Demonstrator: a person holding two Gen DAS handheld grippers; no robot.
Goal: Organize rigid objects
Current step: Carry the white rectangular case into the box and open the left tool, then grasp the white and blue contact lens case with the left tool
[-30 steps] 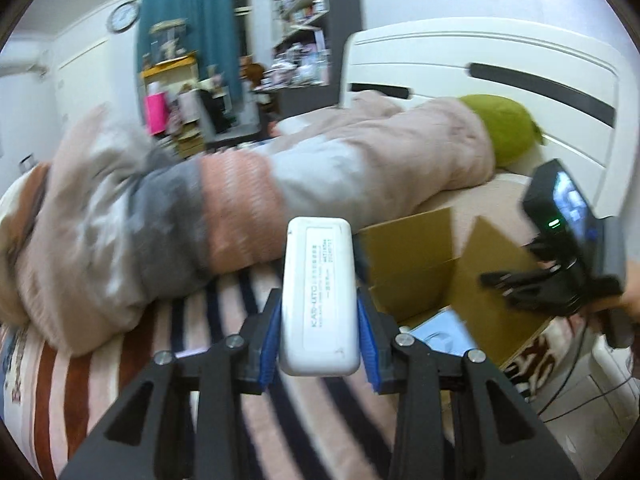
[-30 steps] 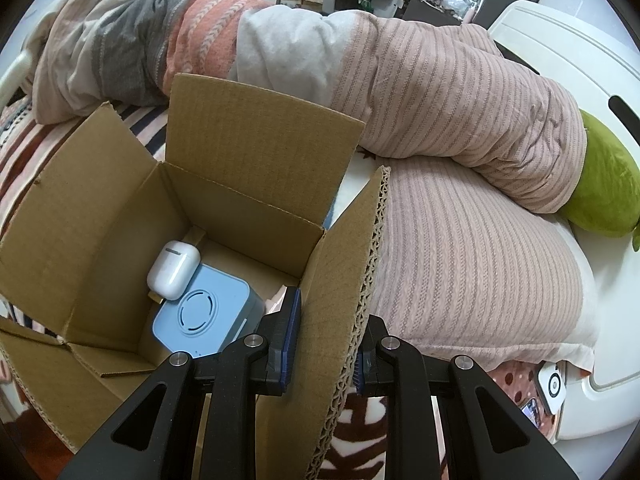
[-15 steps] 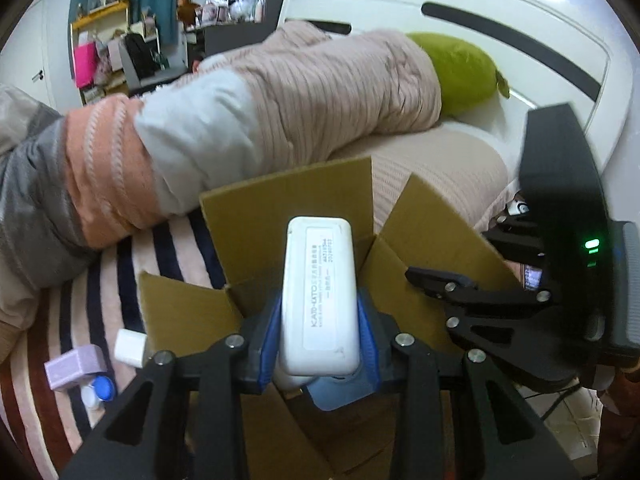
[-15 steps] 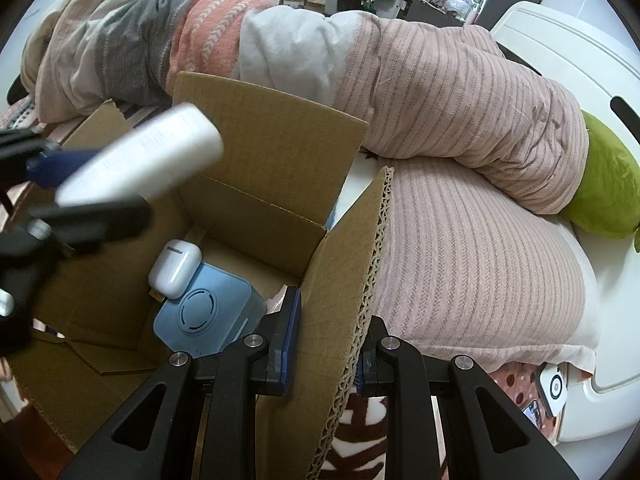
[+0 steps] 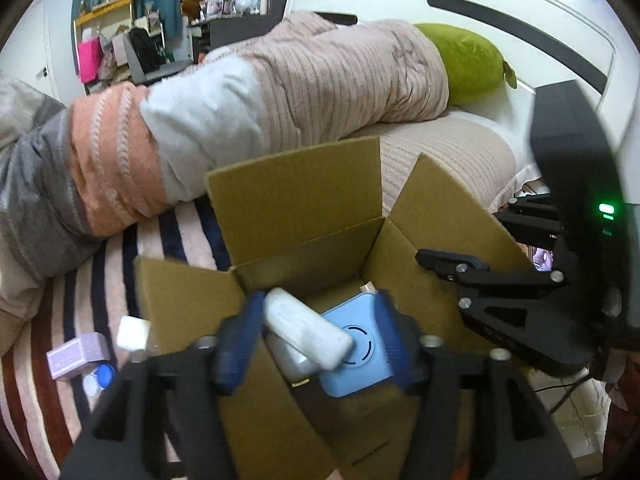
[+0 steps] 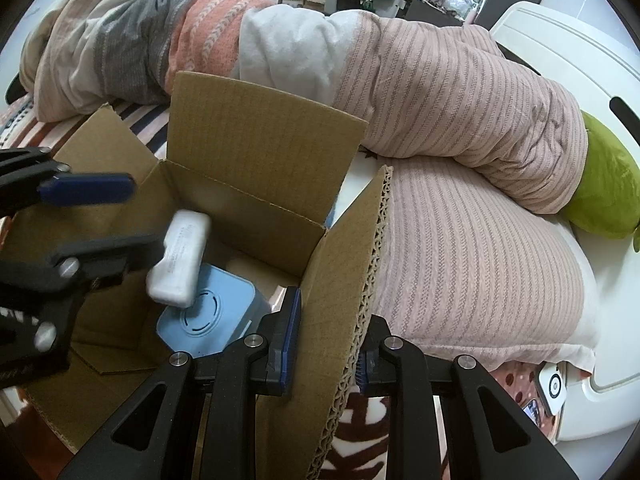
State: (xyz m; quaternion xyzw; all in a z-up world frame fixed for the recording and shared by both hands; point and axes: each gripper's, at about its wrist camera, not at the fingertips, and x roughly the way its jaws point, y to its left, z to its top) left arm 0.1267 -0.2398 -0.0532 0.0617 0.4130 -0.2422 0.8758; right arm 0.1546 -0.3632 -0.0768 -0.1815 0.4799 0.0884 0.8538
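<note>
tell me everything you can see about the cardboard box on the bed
The cardboard box is plain brown corrugated board, open, its flaps standing up. It sits on the striped blanket. The right claw pinches one flap. Inside lie a blue square device and a white case, tilted across it beneath the open left claw.

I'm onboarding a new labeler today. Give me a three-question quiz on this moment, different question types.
1. True or false: the left tongs clamp the white power bank.
2. What do the right tongs grip? A) blue speaker B) cardboard box flap C) blanket
3. Fill in: the power bank lies partly on the ____ inside the cardboard box.

Key: 1 false, it is released; 2 B, the flap; 3 blue speaker.
</note>
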